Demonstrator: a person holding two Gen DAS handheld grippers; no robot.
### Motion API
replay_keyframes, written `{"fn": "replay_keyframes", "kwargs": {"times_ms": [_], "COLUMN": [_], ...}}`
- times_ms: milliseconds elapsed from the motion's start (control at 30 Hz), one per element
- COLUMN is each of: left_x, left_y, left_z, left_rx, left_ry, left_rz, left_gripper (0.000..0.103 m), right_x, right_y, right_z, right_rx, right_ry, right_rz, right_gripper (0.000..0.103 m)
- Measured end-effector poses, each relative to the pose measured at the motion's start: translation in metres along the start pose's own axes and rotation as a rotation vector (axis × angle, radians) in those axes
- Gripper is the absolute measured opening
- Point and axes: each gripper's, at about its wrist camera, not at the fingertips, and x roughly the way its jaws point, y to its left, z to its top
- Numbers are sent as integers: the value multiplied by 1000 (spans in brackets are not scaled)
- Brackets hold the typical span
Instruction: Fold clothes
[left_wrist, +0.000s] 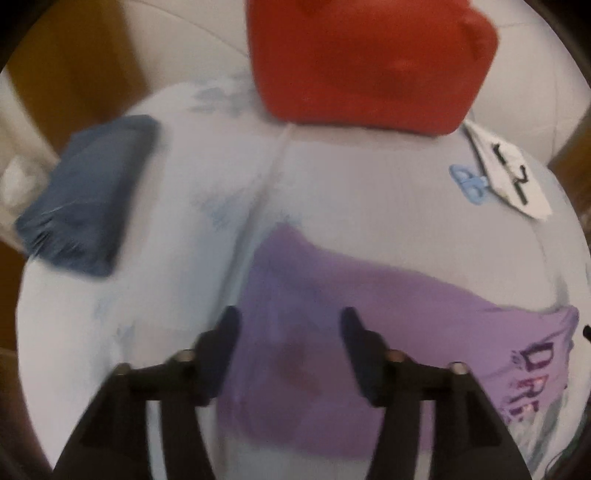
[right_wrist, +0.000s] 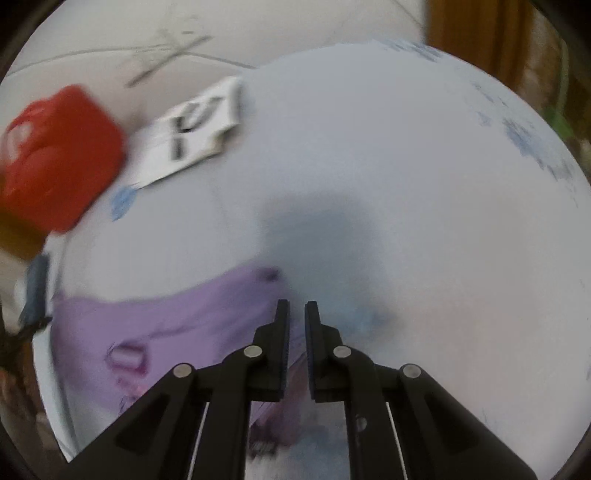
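A home, likely a bedroom: a bed (left_wrist: 332, 177) under a pale blue sheet carries folded clothes, a red pile (left_wrist: 369, 62) at its far edge, a dark blue pile (left_wrist: 85, 199) at its left edge, wooden furniture (left_wrist: 74, 62) behind.

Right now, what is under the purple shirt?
The purple shirt lies on a pale blue sheet, which shows on all sides of it. Whatever sits directly beneath the cloth is covered. The left gripper hangs open above it.
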Motion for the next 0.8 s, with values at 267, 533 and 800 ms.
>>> {"fn": "replay_keyframes", "kwargs": {"times_ms": [267,533,800], "left_x": [-39,-25,-20], "left_y": [-114,-259,-348], "left_z": [-112,-191,-205], "left_rx": [-142,-495,-665], "left_ry": [12,18,-4], "left_rz": [-4,40,46], "left_gripper": [64,65,74], "right_x": [-4,27,40], "right_y": [8,-14,-13], "right_z": [-5,26,43], "right_rx": [-335,-718,-971], "right_ry": [81,134,213], "right_rz": [148,382,517], "right_gripper": [8,61,61]}}
